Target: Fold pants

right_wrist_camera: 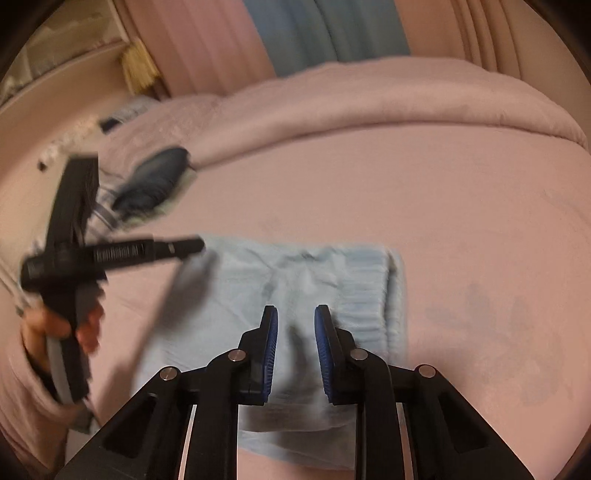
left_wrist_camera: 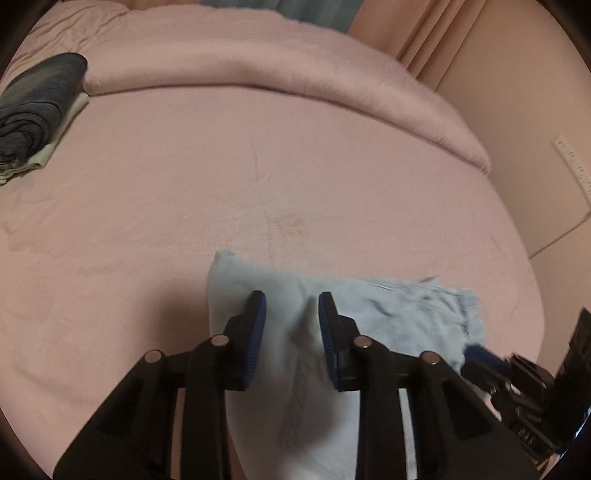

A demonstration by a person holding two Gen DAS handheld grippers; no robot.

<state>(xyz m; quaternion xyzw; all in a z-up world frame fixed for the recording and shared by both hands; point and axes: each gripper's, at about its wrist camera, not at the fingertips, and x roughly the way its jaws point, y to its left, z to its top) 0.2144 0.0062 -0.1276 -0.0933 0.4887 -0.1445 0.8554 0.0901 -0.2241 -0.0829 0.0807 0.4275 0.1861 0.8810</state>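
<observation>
My left gripper (left_wrist_camera: 291, 299) hangs over the pants (left_wrist_camera: 388, 314), which lie folded into a pale blue bundle on the pink bed (left_wrist_camera: 184, 177). The jaws stand a little apart with a clear gap between the blue pads (left_wrist_camera: 258, 332), and nothing is pinched in them; the cloth shows below, under and past the tips. From this gripper the pants run off to the right, where the tip of my right gripper (left_wrist_camera: 476, 350) shows just past their far edge.

My right gripper (right_wrist_camera: 295, 314) is also above the pants (right_wrist_camera: 314, 273), pointing down at them. Its jaws are likewise narrowly parted and hold nothing that I can see; the ribbed waistband (right_wrist_camera: 365, 306) lies just ahead and to the right of its tips. To its left my left gripper (right_wrist_camera: 184, 245) appears blurred, its tips over the left edge of the pants, with my hand (right_wrist_camera: 55, 328) around the handle.

Well beyond the left gripper, up and to the left, a dark folded garment (left_wrist_camera: 40, 107) sits on a pale one (left_wrist_camera: 44, 158). A rolled pink duvet (left_wrist_camera: 295, 77) runs across the bed far ahead of both grippers, with a curtain (right_wrist_camera: 325, 33) behind it.
</observation>
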